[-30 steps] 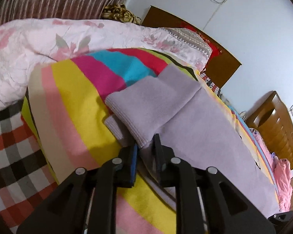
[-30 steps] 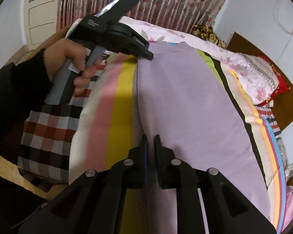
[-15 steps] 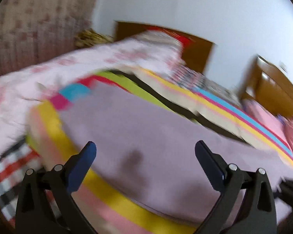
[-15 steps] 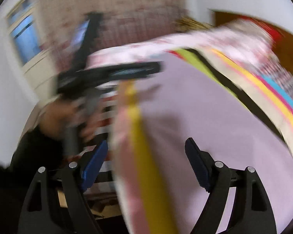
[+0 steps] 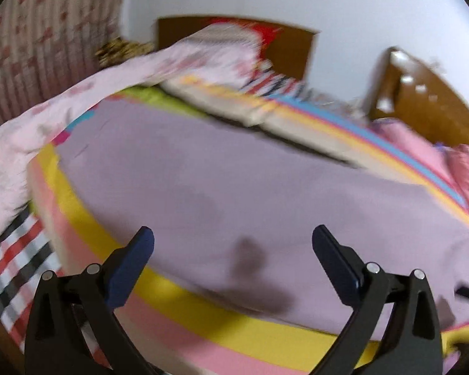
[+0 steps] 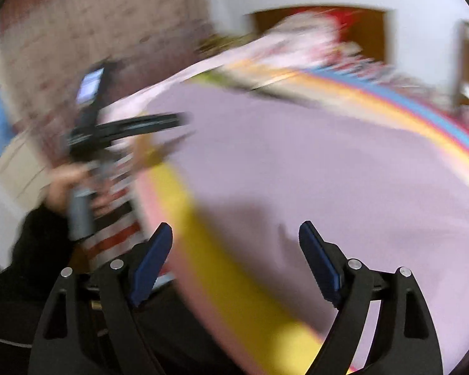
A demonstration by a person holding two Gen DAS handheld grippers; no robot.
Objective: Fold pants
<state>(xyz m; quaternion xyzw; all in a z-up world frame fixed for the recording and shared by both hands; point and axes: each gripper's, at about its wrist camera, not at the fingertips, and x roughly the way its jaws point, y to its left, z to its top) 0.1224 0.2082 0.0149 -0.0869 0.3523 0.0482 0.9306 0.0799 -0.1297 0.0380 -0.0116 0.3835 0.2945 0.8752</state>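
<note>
The lilac pants [image 5: 234,181] lie spread flat on the striped blanket on the bed; they also show in the right wrist view [image 6: 312,168]. My left gripper [image 5: 233,247] is open and empty, above the near edge of the pants. My right gripper [image 6: 236,250] is open and empty, over the near part of the pants. The left gripper's body [image 6: 125,128] shows in the right wrist view, held in a hand at the left. Both views are motion-blurred.
The multicoloured striped blanket [image 5: 184,309] covers the bed. A pink floral quilt [image 5: 62,106] lies at the far left. A plaid sheet [image 5: 15,259] hangs at the bed's near left. A wooden headboard [image 5: 297,47] and a wooden cabinet [image 5: 428,103] stand behind.
Both grippers were shut on the pants a second ago; both have opened and let go. The folded-over end is no longer in view and the pants look flat. Both cameras swung right.
</note>
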